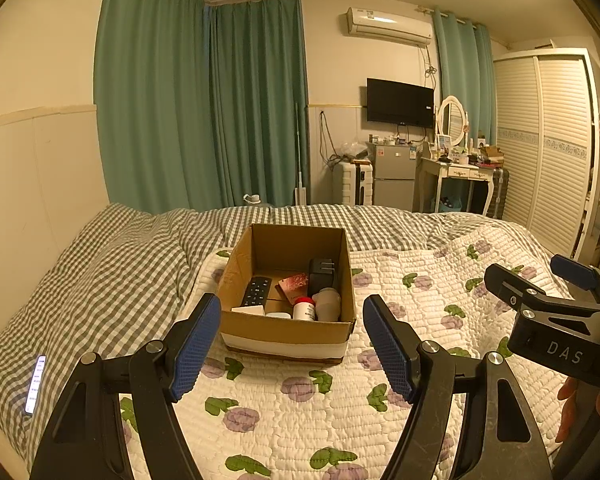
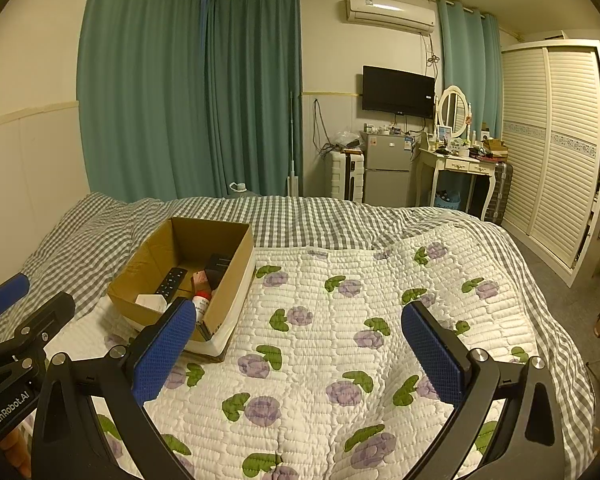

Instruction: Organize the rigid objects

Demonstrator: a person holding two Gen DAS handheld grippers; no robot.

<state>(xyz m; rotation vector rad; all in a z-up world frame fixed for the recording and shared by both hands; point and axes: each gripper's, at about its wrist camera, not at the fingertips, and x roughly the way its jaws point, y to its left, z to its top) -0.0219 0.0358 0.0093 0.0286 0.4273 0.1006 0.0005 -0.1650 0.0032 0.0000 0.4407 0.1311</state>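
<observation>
A cardboard box [image 1: 286, 330] is sitting open on a bed, resting on a white quilt [image 1: 340, 408] printed with purple flowers and green leaves. A grey checked duvet [image 1: 100, 280] is lying beneath and around the quilt.

Inside the box, several rigid items are lying together: a black remote control [image 1: 256, 291] along the left side, a pink patterned card [image 1: 296, 285] in the middle, a black power adapter [image 1: 321, 276] towards the back right, a white bottle with a red cap [image 1: 305, 308] near the front, and a beige rounded object [image 1: 327, 304] just beside the bottle.

The left gripper [image 1: 292, 354] is hovering in front of the box, its jaws spread wide and grasping nothing. The right gripper [image 2: 300, 354] is hanging over the quilt to the right of the box, its jaws likewise released and empty.

A lit phone [image 1: 35, 384] is lying on the duvet at the far left, well apart from the box.
</observation>
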